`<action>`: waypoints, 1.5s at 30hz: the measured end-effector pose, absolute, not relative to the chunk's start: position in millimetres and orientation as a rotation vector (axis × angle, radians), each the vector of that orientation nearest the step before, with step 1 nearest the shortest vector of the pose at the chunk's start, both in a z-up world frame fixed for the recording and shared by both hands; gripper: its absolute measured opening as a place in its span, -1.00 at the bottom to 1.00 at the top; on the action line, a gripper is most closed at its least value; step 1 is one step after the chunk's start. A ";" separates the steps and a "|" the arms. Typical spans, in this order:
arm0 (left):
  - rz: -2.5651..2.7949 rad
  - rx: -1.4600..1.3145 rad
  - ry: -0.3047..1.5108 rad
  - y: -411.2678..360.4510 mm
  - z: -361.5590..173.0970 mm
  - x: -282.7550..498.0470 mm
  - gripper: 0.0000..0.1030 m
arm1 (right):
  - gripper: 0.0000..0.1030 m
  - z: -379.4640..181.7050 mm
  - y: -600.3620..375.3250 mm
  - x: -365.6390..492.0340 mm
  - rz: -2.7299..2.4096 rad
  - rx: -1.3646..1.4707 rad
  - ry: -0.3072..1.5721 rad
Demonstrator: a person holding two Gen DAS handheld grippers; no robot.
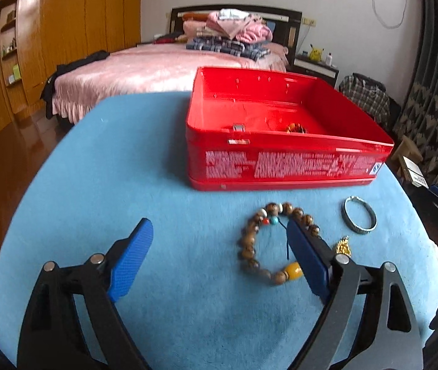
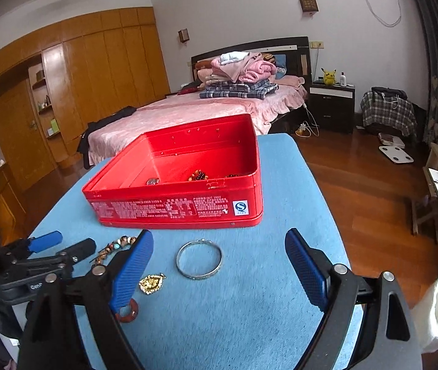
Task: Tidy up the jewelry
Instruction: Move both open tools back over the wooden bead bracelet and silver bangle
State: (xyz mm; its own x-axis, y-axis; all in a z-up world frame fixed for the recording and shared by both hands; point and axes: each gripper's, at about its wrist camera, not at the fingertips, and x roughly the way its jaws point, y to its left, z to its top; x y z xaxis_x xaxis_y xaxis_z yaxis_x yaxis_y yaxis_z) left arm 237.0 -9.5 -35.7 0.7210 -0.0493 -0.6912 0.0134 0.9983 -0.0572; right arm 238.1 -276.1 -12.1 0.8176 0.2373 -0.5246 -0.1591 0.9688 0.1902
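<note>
An open red tin box [image 1: 280, 166] [image 2: 176, 209] stands on the blue table and holds a bead bracelet [image 1: 296, 128] [image 2: 199, 175]. In front of it lie a brown bead bracelet [image 1: 249, 246] [image 2: 117, 245], a silver bangle [image 1: 359, 219] [image 2: 199, 262], a gold pendant [image 1: 342, 245] [image 2: 151, 283] and a red ring [image 2: 128, 310]. My left gripper [image 1: 219, 231] is open above the table, its right finger over the brown bracelet. My right gripper [image 2: 219, 240] is open, with the bangle between its fingers.
The blue table [image 1: 126, 185] [image 2: 280, 215] ends close to the right of the box, above a wooden floor [image 2: 357, 185]. A bed [image 2: 203, 114] stands behind the table. The left gripper shows at the left in the right wrist view [image 2: 62, 246].
</note>
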 end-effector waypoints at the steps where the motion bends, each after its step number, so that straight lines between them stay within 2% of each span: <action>1: -0.037 -0.053 0.771 -9.2 -36.5 237.9 0.65 | 0.66 -12.9 -275.0 237.1 0.212 0.137 0.576; 10: -0.019 -0.064 0.843 -6.4 -49.5 244.7 0.60 | 0.66 -15.4 -274.6 234.7 0.219 0.141 0.578; 16: -0.023 -0.062 0.896 -6.1 -59.0 252.9 0.45 | 0.66 -18.9 -275.1 234.4 0.224 0.137 0.582; 20: -0.012 -0.035 0.904 -8.2 -60.6 254.6 0.42 | 0.66 -18.7 -274.6 234.0 0.226 0.138 0.585; 27: -0.006 -0.023 0.893 -11.6 -57.9 251.9 -0.27 | 0.66 -19.6 -269.5 234.6 0.234 0.127 0.604; 28: -0.008 -0.020 0.891 -12.2 -57.6 251.4 -0.46 | 0.66 -20.5 -268.1 235.4 0.234 0.122 0.613; 29: -0.021 -0.020 0.890 -13.3 -57.5 251.0 -0.75 | 0.66 -20.4 -267.4 237.2 0.234 0.120 0.619; 30: -0.029 -0.020 0.891 -14.6 -57.6 251.6 -0.80 | 0.66 -21.0 -266.9 237.7 0.235 0.119 0.625; 39: -0.016 -0.101 0.881 1.1 -56.6 250.6 -0.81 | 0.65 -36.7 -253.1 260.9 0.257 0.116 0.759; 45: -0.016 -0.081 0.887 -3.6 -56.8 252.4 -0.81 | 0.46 -44.4 -244.1 273.8 0.251 0.101 0.819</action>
State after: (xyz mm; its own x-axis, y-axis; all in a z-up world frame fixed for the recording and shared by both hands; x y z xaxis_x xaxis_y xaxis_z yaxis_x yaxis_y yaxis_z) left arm 252.4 -3.6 -56.8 0.6316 -0.0476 -0.7738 -0.0196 0.9968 -0.0773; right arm 273.8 -244.1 -44.4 0.6554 0.2599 -0.7092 -0.1823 0.9656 0.1853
